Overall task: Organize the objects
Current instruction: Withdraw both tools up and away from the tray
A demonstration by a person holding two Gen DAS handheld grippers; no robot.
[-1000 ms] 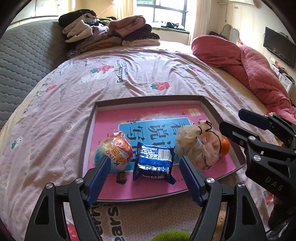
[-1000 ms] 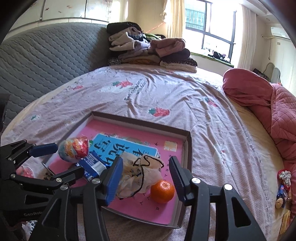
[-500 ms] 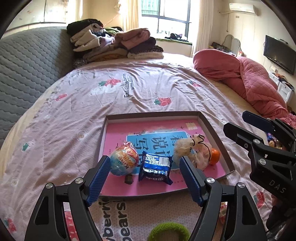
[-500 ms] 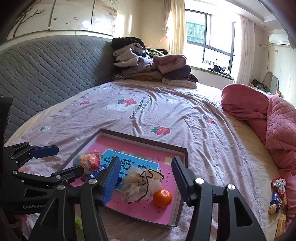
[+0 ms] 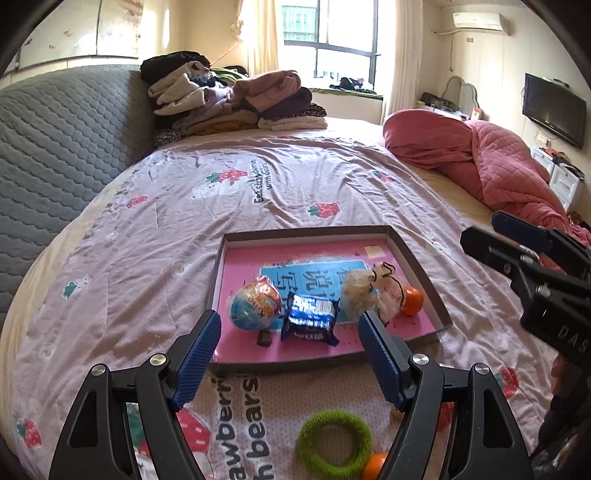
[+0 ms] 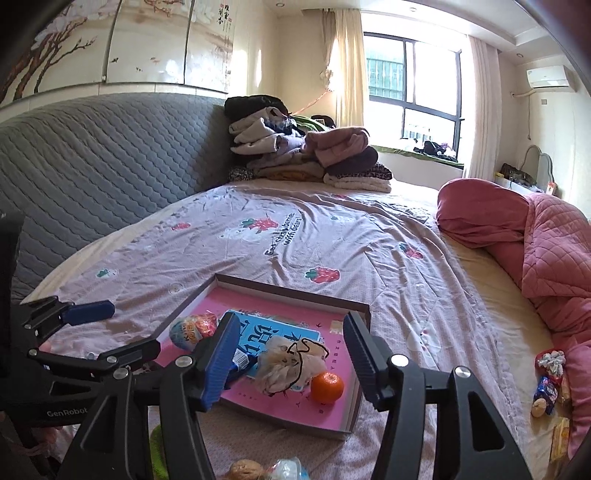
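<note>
While both grippers tilt down over the bed, left gripper (image 5: 288, 328) spread wide and empty, right gripper (image 6: 288, 350) opening, nothing between its jaws, one tray (image 5: 417, 262) holding one toy egg (image 5: 253, 304), one blue packet (image 5: 310, 322), one mesh pouch (image 5: 364, 291), one orange (image 5: 412, 301).

Home bedroom. Large bed (image 5: 295, 192) with strawberry-print sheet fills view; grey quilted headboard (image 5: 62, 147) at 9 o'clock; pile of folded clothes (image 5: 236, 99) at 12; pink quilt (image 5: 491, 162) at 2; curtained window (image 5: 332, 37), air conditioner (image 5: 480, 22) and wall television (image 5: 554, 107) beyond.
</note>
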